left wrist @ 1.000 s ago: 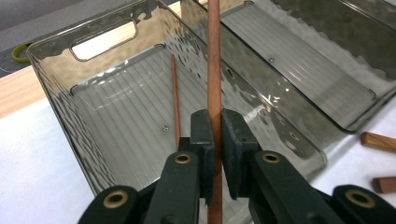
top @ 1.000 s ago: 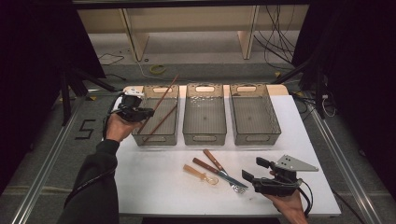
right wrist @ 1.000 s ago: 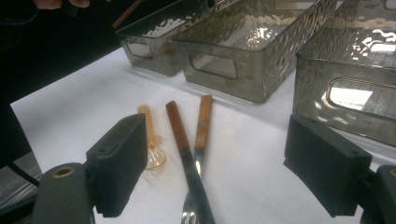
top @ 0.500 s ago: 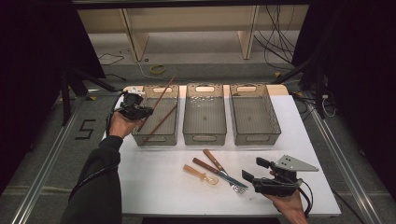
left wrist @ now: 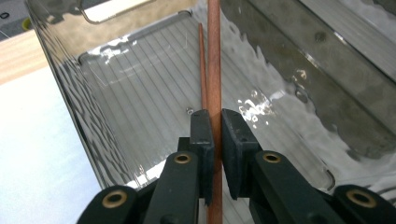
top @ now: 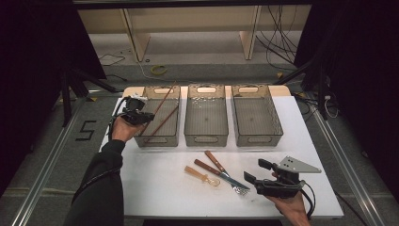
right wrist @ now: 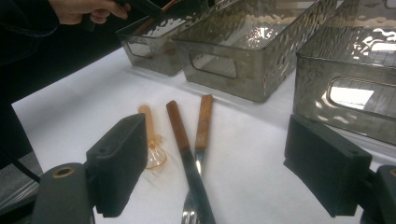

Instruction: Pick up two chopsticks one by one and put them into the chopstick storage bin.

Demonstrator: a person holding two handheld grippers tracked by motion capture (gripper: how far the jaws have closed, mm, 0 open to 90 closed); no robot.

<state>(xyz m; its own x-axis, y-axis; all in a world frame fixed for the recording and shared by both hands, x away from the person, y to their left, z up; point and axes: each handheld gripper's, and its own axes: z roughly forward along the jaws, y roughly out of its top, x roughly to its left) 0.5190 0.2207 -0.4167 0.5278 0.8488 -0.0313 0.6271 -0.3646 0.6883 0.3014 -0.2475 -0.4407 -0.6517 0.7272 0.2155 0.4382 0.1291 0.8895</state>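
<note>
The left gripper's fingers are clamping a chopstick over the left bin, where another is lying already. The right gripper's fingers are gaping empty above the table's fork, knife and spoon, all awaiting sorting.

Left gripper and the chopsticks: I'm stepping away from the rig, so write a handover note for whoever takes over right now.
Left gripper: shut on a chopstick, held over the left bin, its far end slanting above the bin.
Second chopstick: already in the left bin, leaning.
Right gripper: open, holding nothing, hovering near the cutlery at the table's near edge.
On the white table: amber spoon, wooden-handled knife and wooden-handled fork.
Middle bin and right bin: look empty.
Done: one chopstick binned.
Left: release the held chopstick into the left bin; then probably sort the spoon, knife and fork into bins.
</note>
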